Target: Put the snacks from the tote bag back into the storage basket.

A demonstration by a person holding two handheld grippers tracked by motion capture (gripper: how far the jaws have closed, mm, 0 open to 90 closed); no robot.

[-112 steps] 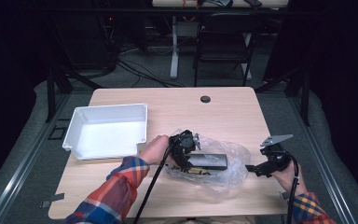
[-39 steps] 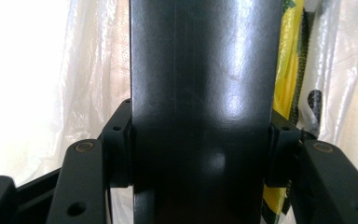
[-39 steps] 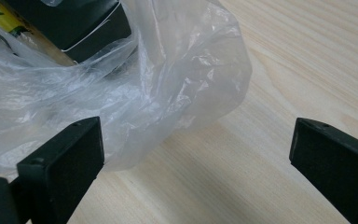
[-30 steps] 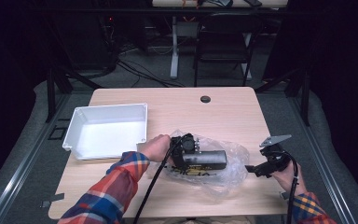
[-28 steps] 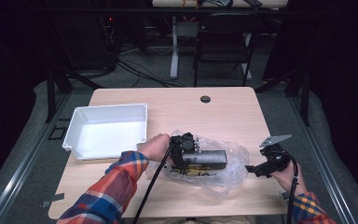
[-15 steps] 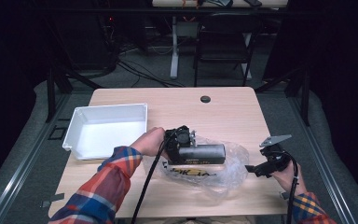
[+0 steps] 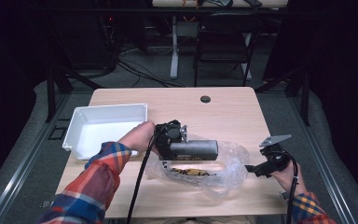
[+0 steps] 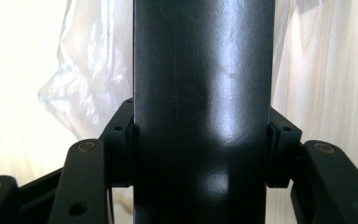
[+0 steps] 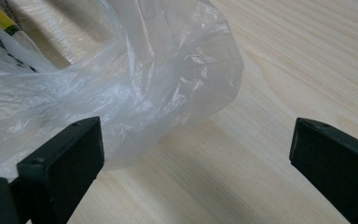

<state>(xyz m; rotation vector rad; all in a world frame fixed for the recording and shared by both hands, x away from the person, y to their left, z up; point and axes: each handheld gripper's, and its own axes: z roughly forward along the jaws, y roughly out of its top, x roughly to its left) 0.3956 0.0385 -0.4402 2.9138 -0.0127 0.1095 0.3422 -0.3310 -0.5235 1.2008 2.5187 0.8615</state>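
Holding a long black block (image 7: 193, 150) above the clear plastic bag (image 7: 214, 172), the left gripper (image 7: 170, 135) has its jaws pinched against the block's two flat sides, as the left gripper view confirms with the block (image 8: 203, 112) wedged between both pads. The right gripper (image 7: 261, 168) rests just beside the bag's right edge with its jaws spread wide and nothing between them; in the right gripper view the bag (image 9: 121, 84) lies against one jaw without being pinched. Risk one: the block is smooth and held near one end, so it can pivot or slip from the jaws and drop back onto the bag. Risk two: the bag is not held, so any film that clings to the block can drag the whole bag along, together with the yellow printed item (image 7: 191, 173) inside it. Risk three: the left gripper's cable (image 7: 140, 182) trails beside the bag and can snag it. Count: one block, one bag, one yellow printed item, one white tray (image 7: 74, 135) to the left of the bag, two grippers, one table (image 7: 233, 112).
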